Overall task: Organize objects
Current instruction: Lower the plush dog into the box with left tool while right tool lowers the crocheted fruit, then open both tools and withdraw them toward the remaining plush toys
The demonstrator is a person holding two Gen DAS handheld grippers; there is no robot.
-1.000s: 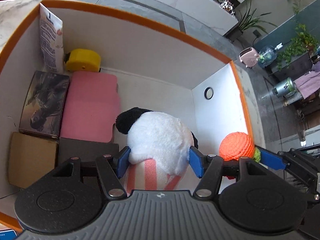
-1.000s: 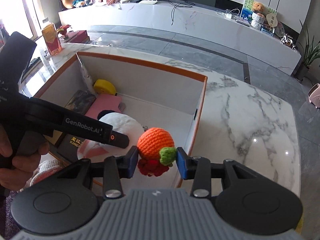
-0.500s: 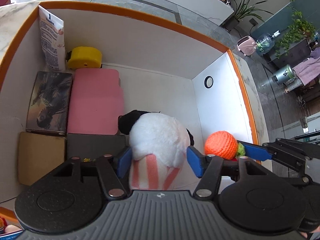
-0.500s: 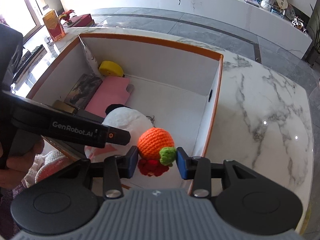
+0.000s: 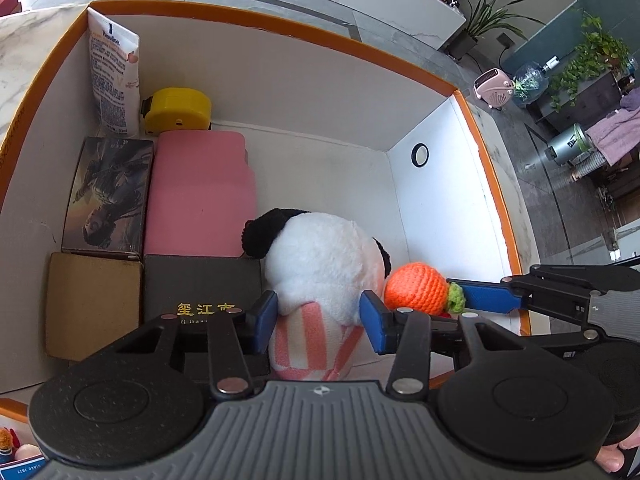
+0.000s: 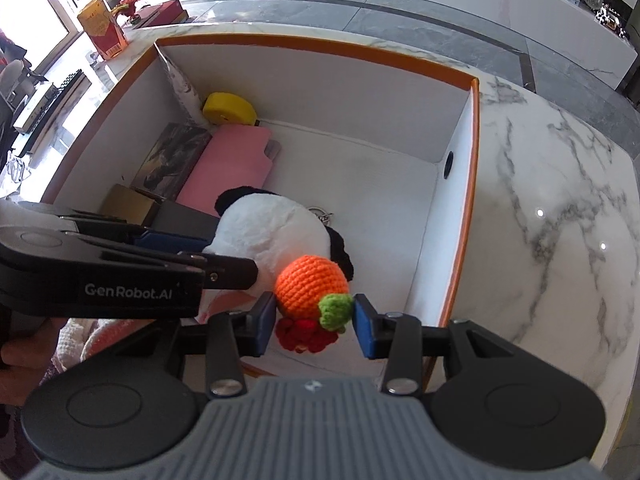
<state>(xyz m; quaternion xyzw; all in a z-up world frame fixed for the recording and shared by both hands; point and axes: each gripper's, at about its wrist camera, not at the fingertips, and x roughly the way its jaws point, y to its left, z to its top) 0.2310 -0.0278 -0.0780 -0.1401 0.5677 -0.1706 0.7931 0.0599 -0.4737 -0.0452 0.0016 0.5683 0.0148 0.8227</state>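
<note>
A white box with an orange rim stands on the marble top. A white and black panda plush in a pink-striped outfit sits in the box's near part. My left gripper has the plush's striped body between its blue pads, which press on it while the jaws are still closing. My right gripper is shut on a crocheted orange toy with a green leaf and a red part. It holds the toy just right of the plush, above the box's near right corner.
Along the box's left side lie a Vaseline tube, a yellow tape measure, a pink case, a picture box, a tan box and a dark box with gold characters. The box floor behind the plush is bare.
The left jaws have narrowed on the plush. My right gripper has brought the orange toy down and closer to the plush.
</note>
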